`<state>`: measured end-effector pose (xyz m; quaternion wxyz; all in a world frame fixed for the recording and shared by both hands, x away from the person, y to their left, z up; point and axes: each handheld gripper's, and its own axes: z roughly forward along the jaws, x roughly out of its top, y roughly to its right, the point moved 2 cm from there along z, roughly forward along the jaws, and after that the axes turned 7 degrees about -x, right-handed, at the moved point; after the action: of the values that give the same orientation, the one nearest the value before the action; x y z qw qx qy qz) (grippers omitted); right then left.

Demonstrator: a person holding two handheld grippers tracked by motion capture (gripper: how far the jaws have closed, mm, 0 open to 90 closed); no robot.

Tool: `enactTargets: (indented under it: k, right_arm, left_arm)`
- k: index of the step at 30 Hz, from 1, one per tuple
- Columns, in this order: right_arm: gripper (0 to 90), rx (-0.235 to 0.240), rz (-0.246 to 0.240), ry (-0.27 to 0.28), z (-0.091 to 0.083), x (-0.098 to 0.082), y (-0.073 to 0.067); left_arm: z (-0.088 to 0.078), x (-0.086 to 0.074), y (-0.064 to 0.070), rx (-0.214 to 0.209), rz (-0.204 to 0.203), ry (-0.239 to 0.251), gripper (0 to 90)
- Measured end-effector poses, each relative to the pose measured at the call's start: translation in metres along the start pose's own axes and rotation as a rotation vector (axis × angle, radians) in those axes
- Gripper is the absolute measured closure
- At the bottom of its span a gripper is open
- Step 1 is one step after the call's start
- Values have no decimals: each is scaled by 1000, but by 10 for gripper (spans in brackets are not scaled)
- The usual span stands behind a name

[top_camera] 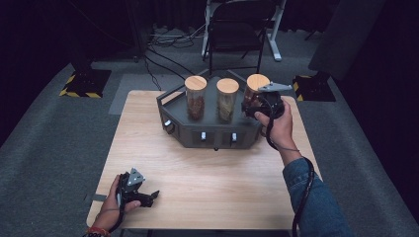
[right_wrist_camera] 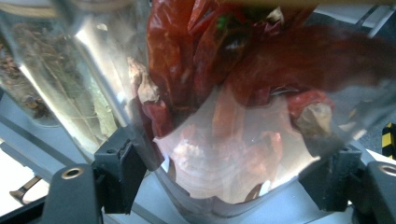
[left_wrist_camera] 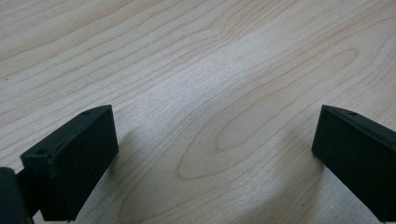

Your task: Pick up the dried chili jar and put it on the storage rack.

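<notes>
Three glass jars with wooden lids stand in a row on a dark angular tray (top_camera: pixel 197 139) at the far side of the wooden table (top_camera: pixel 197 173). My right gripper (top_camera: pixel 250 106) is shut on the right-hand jar (top_camera: pixel 257 85). In the right gripper view this jar of red dried chillies (right_wrist_camera: pixel 233 93) sits between the pads (right_wrist_camera: pixel 122 170), its base just over the tray floor. The middle jar (top_camera: pixel 227 98) holds pale dried leaves (right_wrist_camera: pixel 60 84); the left jar (top_camera: pixel 195 98) holds brown contents. My left gripper (top_camera: pixel 150 196) rests open near the table's front left corner, with bare wood between its jaws (left_wrist_camera: pixel 215 135).
Small knobs line the tray's front wall (top_camera: pixel 217 137). A folding chair (top_camera: pixel 237 29) and floor cables (top_camera: pixel 163 54) lie beyond the table. Yellow-and-black striped bases (top_camera: pixel 81 84) sit on the carpet at both far sides.
</notes>
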<state>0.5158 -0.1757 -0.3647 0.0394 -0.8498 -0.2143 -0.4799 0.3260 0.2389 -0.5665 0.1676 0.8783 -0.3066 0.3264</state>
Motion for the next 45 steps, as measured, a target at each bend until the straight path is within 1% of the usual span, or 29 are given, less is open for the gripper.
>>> enactTargets:
  k: [12,26,31,40,42,45]
  right_arm:
    - [257,-7,9,-38,17,-6,0]
    - [257,3,11,-67,28,-10,-4]
    - [257,9,18,-77,30,-12,-4]
    - [257,17,41,-74,31,-14,-1]
    - [256,16,55,-69,31,-15,-1]
    - [256,20,64,-57,32,-17,1]
  left_arm:
    - [0,0,0,0,0,-1,2]
    - [0,0,0,0,0,-1,2]
    - [0,0,0,0,1,-1,2]
    - [0,0,0,-1,0,-1,2]
    - [0,0,0,-1,0,-1,2]
    - [0,0,0,0,1,-1,2]
